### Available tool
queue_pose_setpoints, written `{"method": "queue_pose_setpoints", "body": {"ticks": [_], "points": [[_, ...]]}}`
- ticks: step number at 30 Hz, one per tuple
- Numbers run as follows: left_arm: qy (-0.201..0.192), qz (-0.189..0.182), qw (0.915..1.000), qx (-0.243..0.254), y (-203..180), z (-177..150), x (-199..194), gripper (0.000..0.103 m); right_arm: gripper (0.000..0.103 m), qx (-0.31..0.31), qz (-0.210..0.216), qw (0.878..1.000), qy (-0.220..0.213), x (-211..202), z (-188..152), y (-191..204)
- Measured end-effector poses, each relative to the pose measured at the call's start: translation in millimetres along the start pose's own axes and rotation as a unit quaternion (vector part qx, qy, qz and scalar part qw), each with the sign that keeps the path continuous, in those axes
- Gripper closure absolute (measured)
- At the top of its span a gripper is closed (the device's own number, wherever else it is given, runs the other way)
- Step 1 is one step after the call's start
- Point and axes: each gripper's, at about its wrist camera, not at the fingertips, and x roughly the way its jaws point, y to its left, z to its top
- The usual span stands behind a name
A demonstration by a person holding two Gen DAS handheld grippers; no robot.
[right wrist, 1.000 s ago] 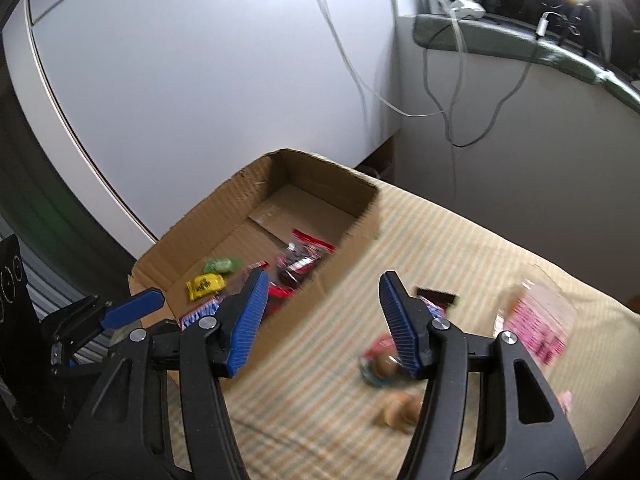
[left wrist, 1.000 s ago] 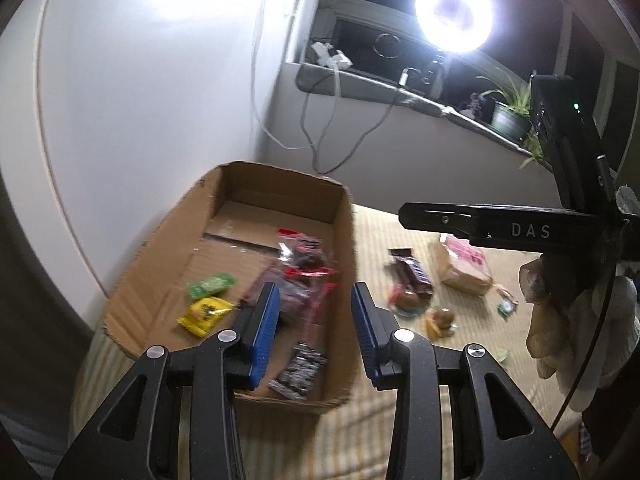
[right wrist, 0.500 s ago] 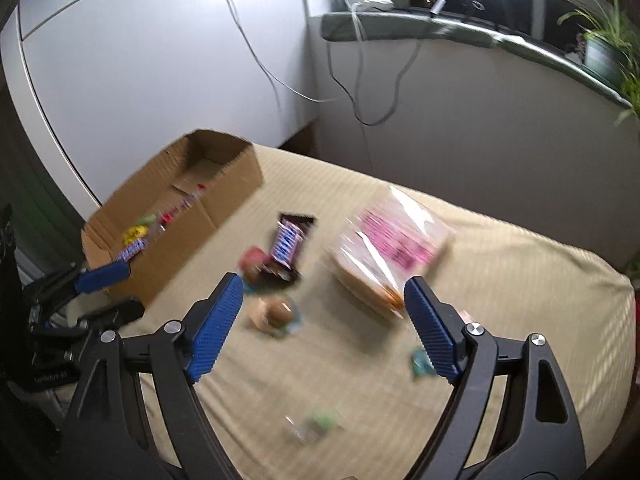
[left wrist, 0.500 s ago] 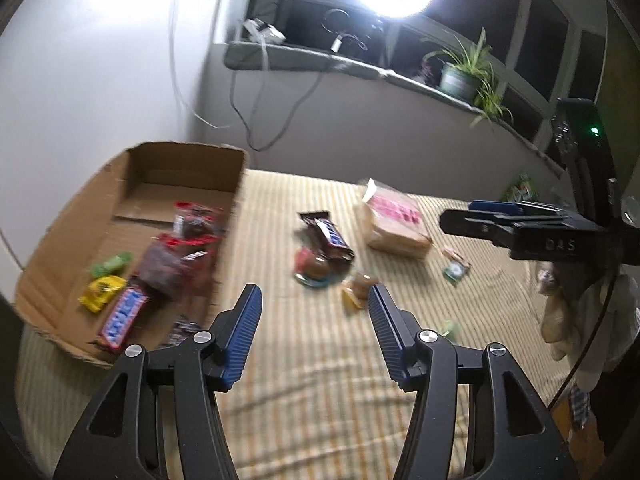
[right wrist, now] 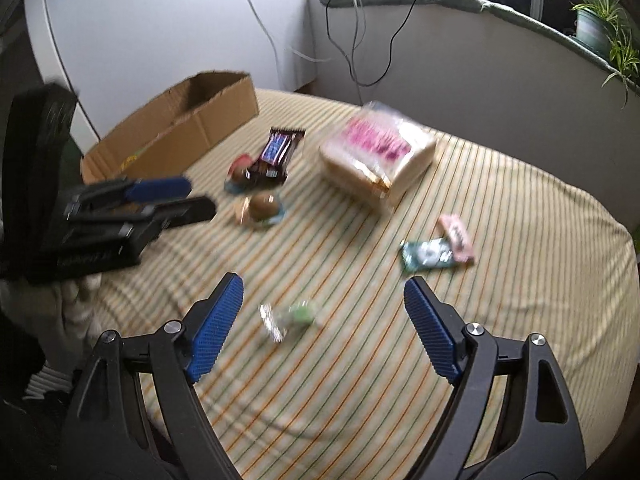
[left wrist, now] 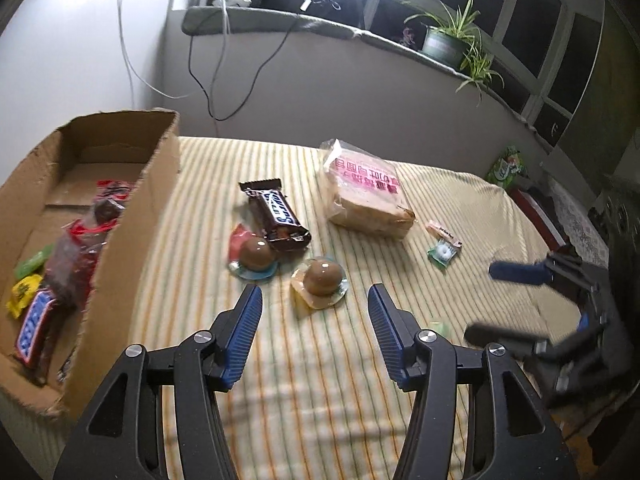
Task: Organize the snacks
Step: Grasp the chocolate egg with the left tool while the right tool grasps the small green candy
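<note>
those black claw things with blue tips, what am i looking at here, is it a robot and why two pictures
No robot: a person holds one hand-held gripper in each hand, with a wide-angle camera on each looking along its two blue-padded fingers. One picture is from the left gripper, whose fingers are closing with nothing between them; the other is from the right gripper, which is open and empty. Each also shows in the other's picture. Both hang over a striped yellow bedcover. On it lie a brown chocolate bar, a clear bag of sliced bread with pink print, two round brown jelly cups and small wrapped sweets. The open cardboard box already holds several snacks.
</note>
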Motion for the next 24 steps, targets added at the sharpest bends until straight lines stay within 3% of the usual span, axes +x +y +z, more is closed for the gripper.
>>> {"method": "queue_pose_setpoints", "body": {"ticks": [6,8,12,24], "points": [[0.019,-0.003,0.9998,0.006,-4.6,6.7,22.7,0.061,0.019,0.007,0.019,1.0,0.015,11.2,-12.4,5.5],[0.024,0.0,0.9996,0.012,-6.1,8.1,29.3,0.063,0.026,0.008,0.023,1.0,0.018,13.6,-14.5,6.3],[0.035,0.01,0.9989,0.032,-11.4,10.4,41.8,0.064,0.031,0.009,0.028,0.999,0.025,18.9,-16.4,7.9],[0.047,0.016,0.9974,0.052,-12.9,9.7,52.3,0.072,0.066,0.001,0.022,0.999,0.041,32.6,-19.3,13.0]]}}
